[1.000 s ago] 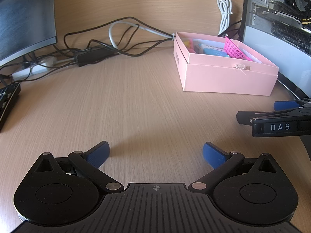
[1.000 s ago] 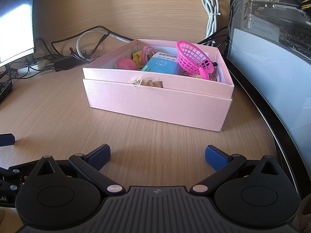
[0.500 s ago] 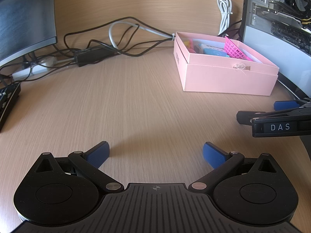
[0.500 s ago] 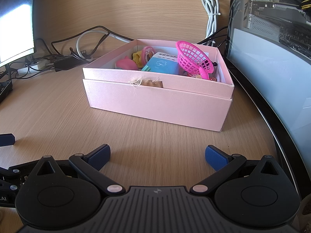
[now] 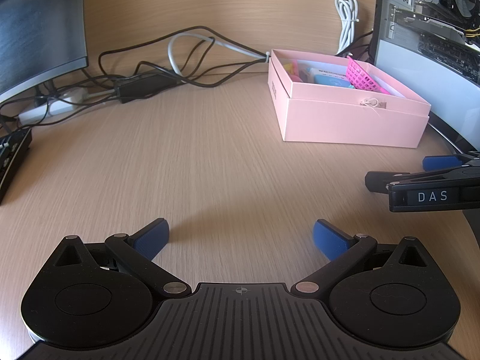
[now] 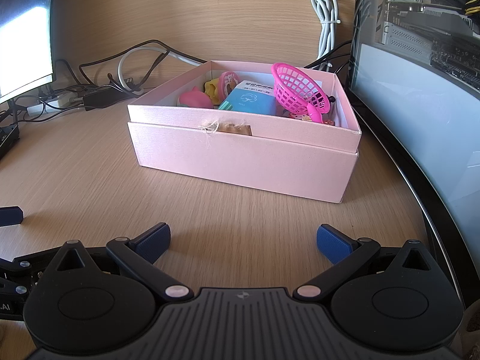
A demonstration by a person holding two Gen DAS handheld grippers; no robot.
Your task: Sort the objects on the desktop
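A pink open box (image 6: 240, 156) stands on the wooden desk; it also shows in the left wrist view (image 5: 354, 123) at the right. Inside lie a magenta toy basket (image 6: 300, 90), a blue packet (image 6: 252, 102), a pink toy (image 6: 195, 100) and a yellow toy (image 6: 211, 88). My right gripper (image 6: 243, 240) is open and empty, low over the desk in front of the box. My left gripper (image 5: 240, 237) is open and empty over bare desk, left of the box. The right gripper (image 5: 420, 180) shows side-on in the left wrist view.
A monitor (image 5: 39, 30) stands at the left with tangled cables (image 5: 156, 72) and a power strip (image 5: 51, 108) behind. A computer case (image 5: 435, 24) with a glass panel (image 6: 420, 96) stands right of the box. A coiled white cable (image 6: 325, 18) hangs on the back wall.
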